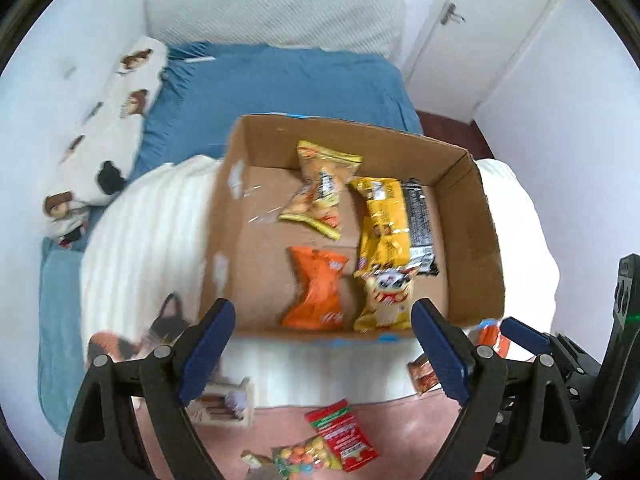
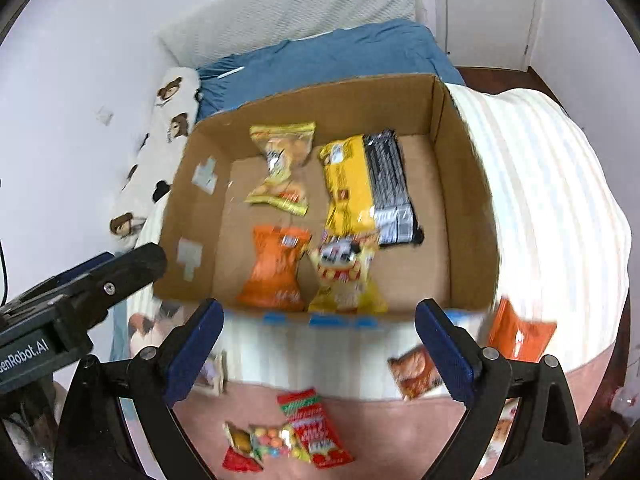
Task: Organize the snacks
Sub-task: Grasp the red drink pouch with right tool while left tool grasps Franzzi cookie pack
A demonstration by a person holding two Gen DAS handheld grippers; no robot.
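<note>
Left gripper (image 1: 322,350) spread wide, nothing between the pads. Right gripper (image 2: 320,346) likewise wide and empty.

Nearest, below and between the left fingers: red packet (image 1: 348,434) and bag of coloured candies (image 1: 302,456) on pink bedding (image 1: 280,424). Same pair low between the right fingers. Just behind the right gripper's right finger: brown biscuit pack (image 2: 416,372); beyond it, orange packet (image 2: 520,330) outside the box.

Directly ahead of both grippers: cardboard box (image 1: 472,216), open, on a white striped blanket (image 1: 136,232). Inside, near wall: orange bag (image 1: 316,288) beside yellow cartoon bag (image 1: 386,300). Farther in: yellow crisps bag (image 1: 320,192), yellow bar pack (image 1: 384,224), black pack (image 1: 418,220) touching it.

Beyond: blue sheet (image 1: 280,84), white headboard (image 1: 276,16).
</note>
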